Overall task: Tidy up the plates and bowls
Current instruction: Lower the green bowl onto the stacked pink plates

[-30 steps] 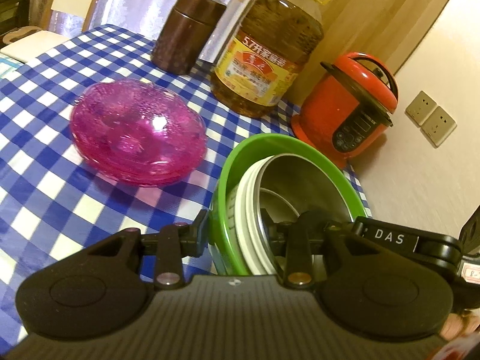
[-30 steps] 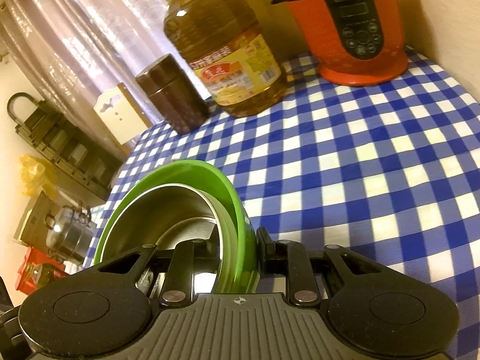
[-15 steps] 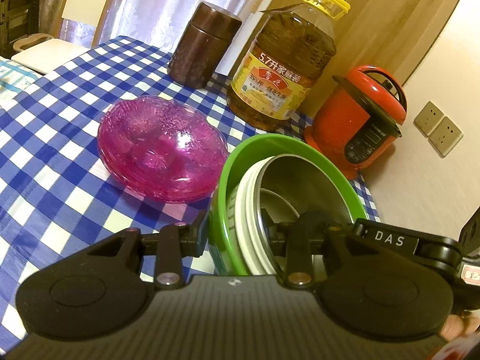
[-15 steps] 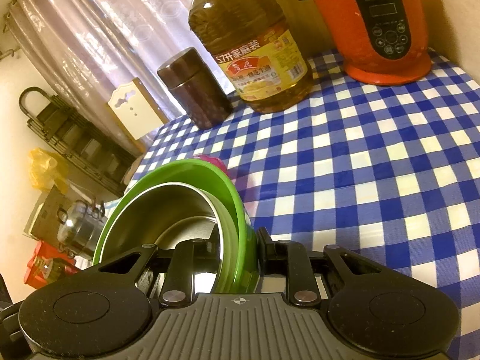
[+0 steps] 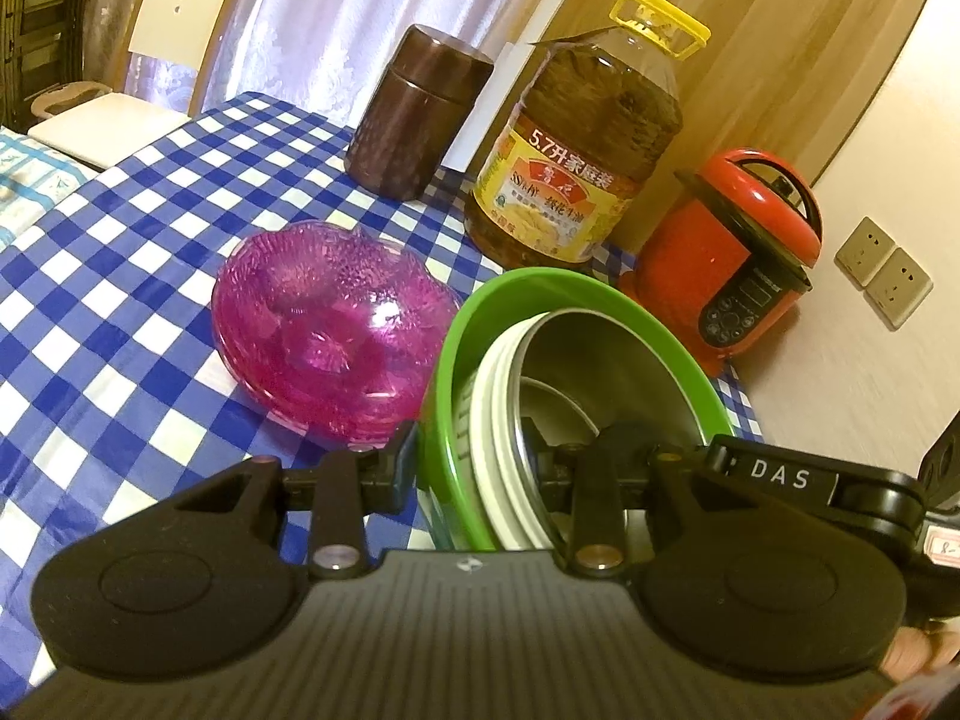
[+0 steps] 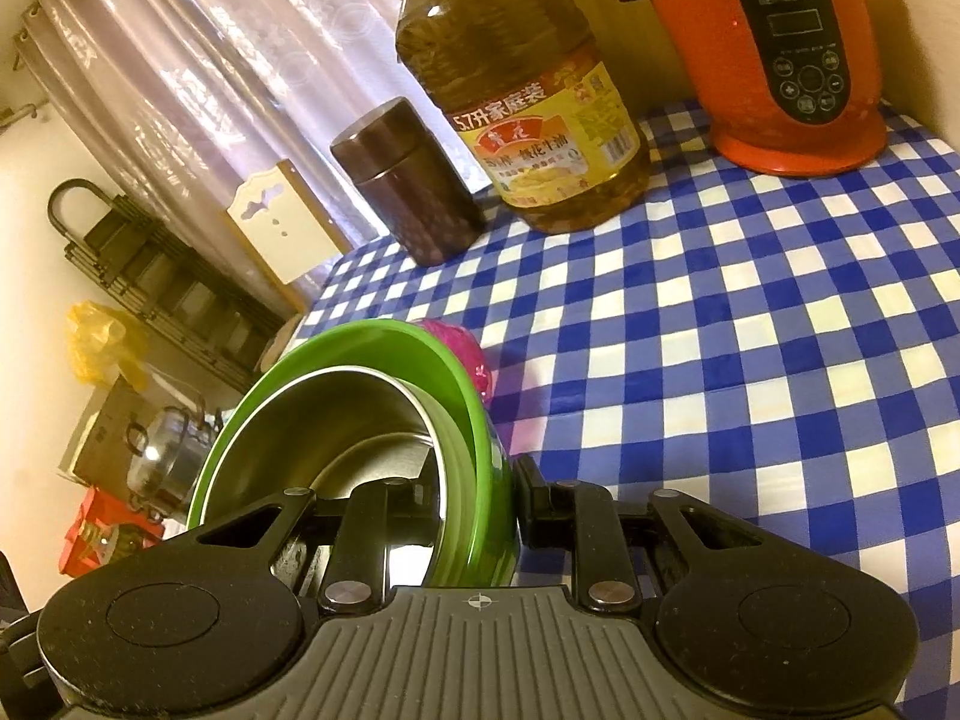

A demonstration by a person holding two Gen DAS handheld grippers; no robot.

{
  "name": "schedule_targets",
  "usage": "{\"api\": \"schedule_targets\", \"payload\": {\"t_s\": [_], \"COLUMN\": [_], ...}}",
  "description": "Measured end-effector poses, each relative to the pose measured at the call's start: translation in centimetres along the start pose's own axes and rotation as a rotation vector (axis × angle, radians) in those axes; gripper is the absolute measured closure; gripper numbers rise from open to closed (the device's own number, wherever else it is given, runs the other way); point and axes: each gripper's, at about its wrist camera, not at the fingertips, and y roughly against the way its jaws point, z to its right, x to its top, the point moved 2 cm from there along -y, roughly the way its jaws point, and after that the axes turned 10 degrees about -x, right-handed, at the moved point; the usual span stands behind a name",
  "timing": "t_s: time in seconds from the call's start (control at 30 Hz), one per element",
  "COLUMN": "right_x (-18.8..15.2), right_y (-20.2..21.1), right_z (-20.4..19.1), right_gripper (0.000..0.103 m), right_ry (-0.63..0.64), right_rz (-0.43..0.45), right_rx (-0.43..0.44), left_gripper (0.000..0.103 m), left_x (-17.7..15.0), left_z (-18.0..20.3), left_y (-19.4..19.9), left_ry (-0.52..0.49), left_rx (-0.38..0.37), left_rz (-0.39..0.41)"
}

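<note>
Left wrist view: my left gripper (image 5: 474, 468) is clamped on the rim of the green plastic bowl (image 5: 444, 360) with steel bowls (image 5: 600, 372) nested inside, lower centre. My right gripper (image 6: 474, 504) pinches the opposite rim. Bowls look stacked already; the pink glass plates (image 5: 330, 324) sit mid-left on the checked worktop (image 5: 120, 372), so placing this stack seems left.

"5.7升家庭装" is being shown on the yellow label of the oil bottle (image 5: 555, 186) at upper centre. "DAS" is being displayed in white on a black gripper part (image 5: 780, 476) at lower right.
</note>
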Motion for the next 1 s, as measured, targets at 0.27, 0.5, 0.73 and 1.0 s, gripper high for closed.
{"api": "schedule_targets", "payload": {"t_s": [0.27,0.5,0.73,1.0], "right_x": [1.2,2.5,3.6,4.4], "right_y": [-0.7,-2.1,-4.3,-7.3], "right_z": [-1.1,-2.3,-3.6,-5.1], "right_gripper": [0.080,0.080,0.080,0.080], "right_ry": [-0.004,-0.004,0.010,0.040], "right_rz": [0.020,0.023,0.008,-0.029], "right_rx": [0.013,0.014,0.016,0.002], "left_gripper": [0.073,0.073,0.073,0.074], "left_x": [1.9,3.5,5.1,6.5], "left_z": [-0.4,-1.4,-3.3,-5.7], "left_y": [-0.3,-0.9,-1.9,-3.3], "left_ry": [-0.008,0.004,0.046,0.094], "left_rx": [0.001,0.012,0.032,0.062], "left_rz": [0.026,0.034,0.045,0.048]}}
